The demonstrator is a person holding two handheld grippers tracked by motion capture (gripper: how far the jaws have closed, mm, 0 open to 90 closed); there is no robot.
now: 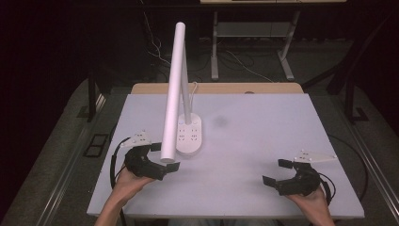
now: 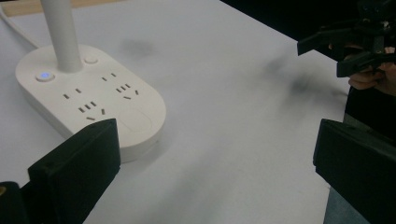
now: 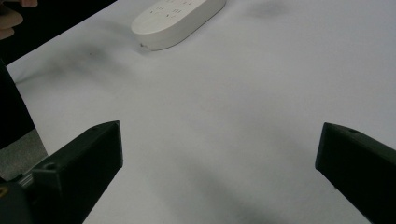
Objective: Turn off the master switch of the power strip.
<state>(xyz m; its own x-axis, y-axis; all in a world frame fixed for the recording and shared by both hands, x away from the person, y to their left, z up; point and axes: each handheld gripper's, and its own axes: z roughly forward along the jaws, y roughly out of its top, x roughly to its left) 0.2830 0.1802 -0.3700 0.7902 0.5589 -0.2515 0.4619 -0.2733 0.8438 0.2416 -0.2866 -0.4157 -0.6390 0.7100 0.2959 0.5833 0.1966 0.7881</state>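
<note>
A white desk lamp [image 1: 181,89] stands on an oval socket base [image 1: 189,136] at about ten o'clock from the centre of the white table [image 1: 263,141]. A small button on the base glows blue; nothing appears handled yet, so the work seems barely begun. The left gripper [image 1: 162,157], jaws spread, hovers just beside the base's near end. The right gripper [image 1: 275,172], jaws spread and empty, rests at five o'clock, well apart.

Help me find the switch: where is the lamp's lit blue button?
In the left gripper view, the lit blue button sits on the lamp base, left of the white stem.
</note>
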